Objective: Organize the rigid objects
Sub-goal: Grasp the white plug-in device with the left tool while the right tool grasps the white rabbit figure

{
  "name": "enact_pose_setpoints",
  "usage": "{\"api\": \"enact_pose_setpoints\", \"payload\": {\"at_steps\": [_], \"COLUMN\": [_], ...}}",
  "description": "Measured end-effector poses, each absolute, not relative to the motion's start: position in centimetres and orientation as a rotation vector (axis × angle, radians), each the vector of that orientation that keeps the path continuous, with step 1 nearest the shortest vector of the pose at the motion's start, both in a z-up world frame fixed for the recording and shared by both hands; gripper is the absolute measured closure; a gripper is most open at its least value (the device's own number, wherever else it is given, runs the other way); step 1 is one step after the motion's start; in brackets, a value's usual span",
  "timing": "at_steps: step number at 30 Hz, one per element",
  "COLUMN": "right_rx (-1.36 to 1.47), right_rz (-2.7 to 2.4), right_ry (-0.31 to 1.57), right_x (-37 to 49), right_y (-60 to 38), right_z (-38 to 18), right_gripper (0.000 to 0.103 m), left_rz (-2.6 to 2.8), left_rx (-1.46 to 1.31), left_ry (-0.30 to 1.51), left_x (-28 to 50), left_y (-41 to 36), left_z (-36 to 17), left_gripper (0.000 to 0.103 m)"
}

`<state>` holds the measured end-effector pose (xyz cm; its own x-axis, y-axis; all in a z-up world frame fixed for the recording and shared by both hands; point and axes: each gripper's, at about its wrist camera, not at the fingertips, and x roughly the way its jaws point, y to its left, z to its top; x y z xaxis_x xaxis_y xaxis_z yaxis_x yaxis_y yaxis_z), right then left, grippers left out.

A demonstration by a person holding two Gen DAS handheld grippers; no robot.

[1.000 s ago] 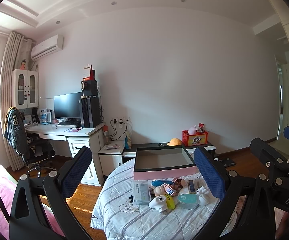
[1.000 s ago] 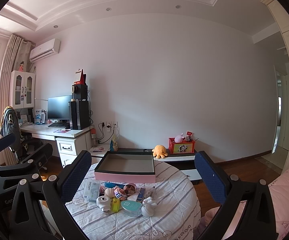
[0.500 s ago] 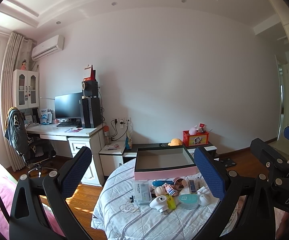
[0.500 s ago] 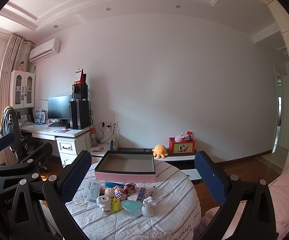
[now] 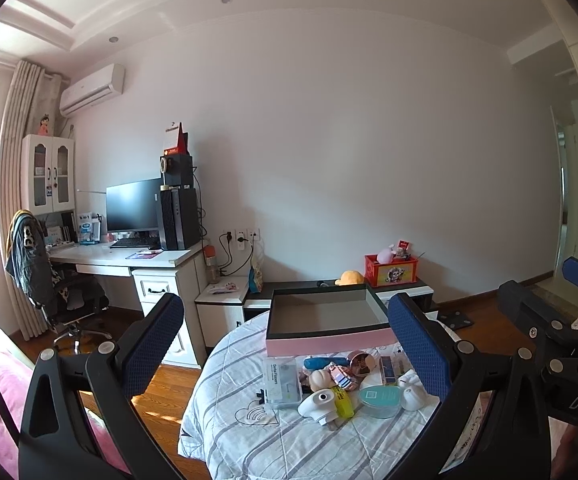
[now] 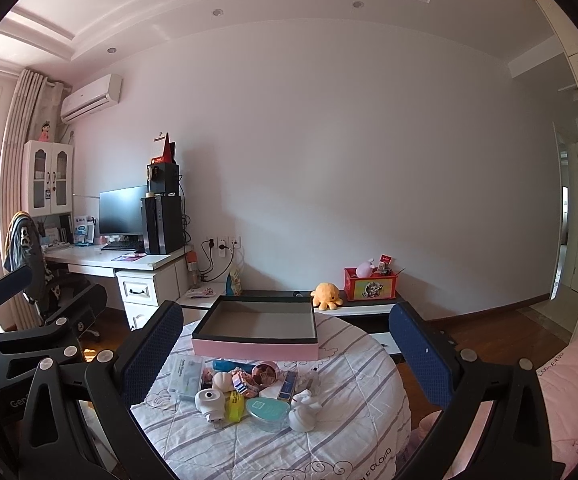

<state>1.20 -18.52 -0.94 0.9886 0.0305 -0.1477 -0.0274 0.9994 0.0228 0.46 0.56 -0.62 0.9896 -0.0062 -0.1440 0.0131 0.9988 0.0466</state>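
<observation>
A pile of small rigid objects lies on a round table with a striped cloth [image 5: 249, 436] [image 6: 361, 432]: a white round gadget [image 5: 318, 402] [image 6: 209, 401], a teal lidded case [image 5: 380, 400] [image 6: 268, 412], a clear plastic box [image 5: 281, 378] [image 6: 185, 372], a yellow tube [image 6: 233, 404]. Behind the pile stands an open, empty pink box [image 5: 329, 320] [image 6: 257, 330]. My left gripper [image 5: 289, 348] and right gripper [image 6: 285, 356] are both open and empty, held well back from the table, apart from everything.
A white desk [image 5: 129, 258] with monitor and computer tower stands at left, with an office chair [image 5: 49, 280]. A low black-and-white cabinet [image 6: 369, 308] with a red toy box and an orange plush runs along the wall. A pink bed [image 6: 569, 380] lies at right.
Both views have shifted only slightly; the left wrist view drifts a little. Both grippers stay open and nothing on the table has moved.
</observation>
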Motion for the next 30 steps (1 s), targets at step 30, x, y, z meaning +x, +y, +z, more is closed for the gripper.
{"api": "enact_pose_setpoints", "payload": {"at_steps": [30], "right_rx": [0.026], "right_rz": [0.055], "right_ry": [0.641], "right_x": [17.4], "right_y": [-24.0], "right_z": [-20.7], "right_gripper": [0.000], "left_rz": [-0.003], "left_rx": [-0.028], "left_ry": [0.796], "left_x": [20.2], "left_y": [-0.9], "left_z": [-22.0], "left_gripper": [0.000]}}
